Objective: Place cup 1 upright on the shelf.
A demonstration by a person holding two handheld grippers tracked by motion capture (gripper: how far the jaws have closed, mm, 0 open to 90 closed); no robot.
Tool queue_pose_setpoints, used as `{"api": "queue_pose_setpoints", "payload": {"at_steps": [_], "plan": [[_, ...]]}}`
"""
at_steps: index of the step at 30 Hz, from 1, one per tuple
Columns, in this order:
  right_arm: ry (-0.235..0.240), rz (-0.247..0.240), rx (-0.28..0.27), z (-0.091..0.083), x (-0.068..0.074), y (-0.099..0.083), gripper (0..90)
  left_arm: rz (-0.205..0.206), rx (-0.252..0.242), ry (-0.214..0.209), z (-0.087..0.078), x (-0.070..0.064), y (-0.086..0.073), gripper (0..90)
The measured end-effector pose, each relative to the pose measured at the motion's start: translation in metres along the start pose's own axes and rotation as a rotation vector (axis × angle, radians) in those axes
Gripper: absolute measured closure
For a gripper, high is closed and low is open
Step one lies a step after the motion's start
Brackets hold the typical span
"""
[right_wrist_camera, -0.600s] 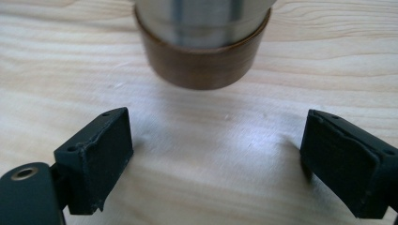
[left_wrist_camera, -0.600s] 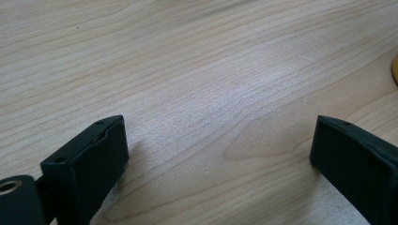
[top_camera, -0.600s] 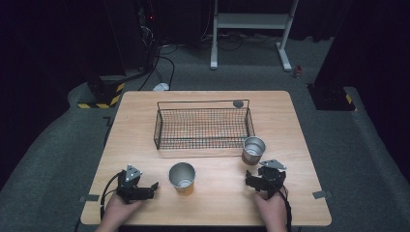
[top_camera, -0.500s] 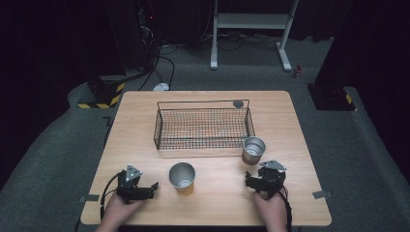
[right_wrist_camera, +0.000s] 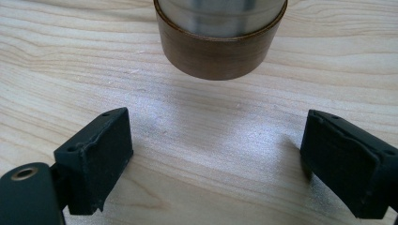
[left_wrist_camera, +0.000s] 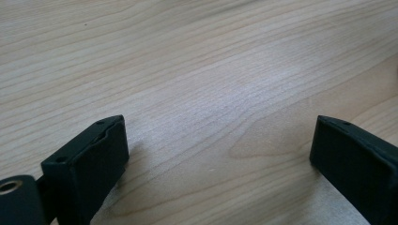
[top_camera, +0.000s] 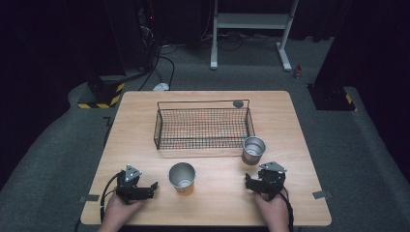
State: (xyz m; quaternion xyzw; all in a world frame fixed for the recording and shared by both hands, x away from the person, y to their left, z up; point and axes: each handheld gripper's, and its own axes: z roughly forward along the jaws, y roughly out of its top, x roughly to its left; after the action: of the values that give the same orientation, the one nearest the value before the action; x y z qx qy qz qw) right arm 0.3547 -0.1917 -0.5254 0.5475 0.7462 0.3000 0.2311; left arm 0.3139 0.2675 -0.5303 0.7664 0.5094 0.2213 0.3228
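Nothing has shifted since 0.6 s ago. Both tongs rest near the table's [top_camera: 145, 104] near edge: the left gripper [top_camera: 151, 186] with jaws spread over bare pale woodgrain, the right gripper [top_camera: 250, 182] likewise agape. Its view shows the right steel cup [right_wrist_camera: 220, 33] with a brown base band (unseen from above). Another cup [top_camera: 182, 177] stands between the hands; a black wire basket [top_camera: 203, 126] sits beyond.
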Motion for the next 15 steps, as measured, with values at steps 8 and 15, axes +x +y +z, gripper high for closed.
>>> {"api": "queue_pose_setpoints", "payload": {"at_steps": [8,15], "plan": [[-0.001,0.004,0.001,-0.0001,0.0003,-0.0001,9.3,0.049,-0.024,-0.005,-0.0042,-0.0037,-0.0004,19.2],[0.003,-0.005,-0.002,-0.0003,0.0008,-0.0004,9.3,0.048,0.01,-0.062,-0.0064,-0.0001,0.0014,22.8]]}}
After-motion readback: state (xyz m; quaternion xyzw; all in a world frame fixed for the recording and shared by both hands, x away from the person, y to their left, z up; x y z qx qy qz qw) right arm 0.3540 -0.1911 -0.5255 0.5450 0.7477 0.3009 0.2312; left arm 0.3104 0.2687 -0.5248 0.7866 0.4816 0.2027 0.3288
